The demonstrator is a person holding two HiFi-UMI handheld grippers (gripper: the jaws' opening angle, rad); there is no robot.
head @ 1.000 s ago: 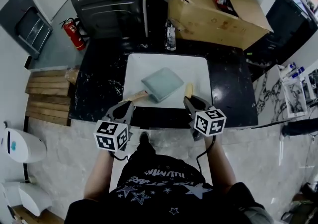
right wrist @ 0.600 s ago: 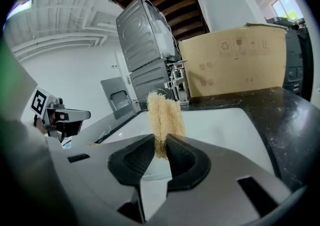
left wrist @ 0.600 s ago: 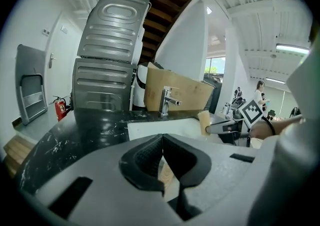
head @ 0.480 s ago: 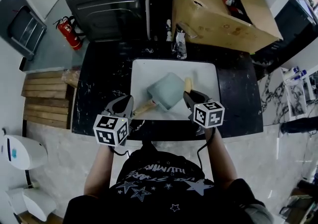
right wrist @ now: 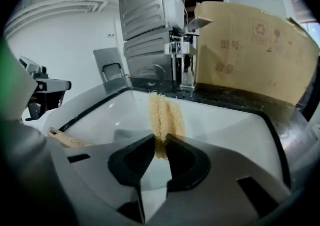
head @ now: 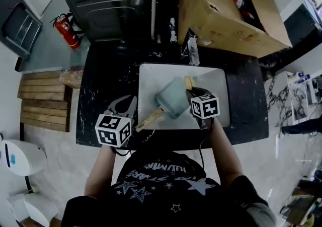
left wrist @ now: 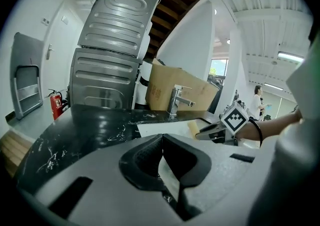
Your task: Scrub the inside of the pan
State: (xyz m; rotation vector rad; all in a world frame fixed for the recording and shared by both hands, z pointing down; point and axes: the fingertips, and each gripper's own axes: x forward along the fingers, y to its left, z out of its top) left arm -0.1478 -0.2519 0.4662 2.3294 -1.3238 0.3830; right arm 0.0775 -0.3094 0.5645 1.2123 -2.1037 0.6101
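1. Pan (head: 172, 97), grey-green and square, sits tilted in the white sink (head: 151, 77), its wooden handle (head: 149, 119) pointing toward the person's near left.
2. Right gripper (right wrist: 159, 142) is clamped on a tan fibrous scrubber (right wrist: 162, 115), which stands up from the jaws just beside the pan's far right edge.
3. Left gripper (left wrist: 161, 140) hangs over the black countertop (head: 105, 80) left of the sink, jaw tips pressed together with nothing between them, close to the handle's end but apart from it.
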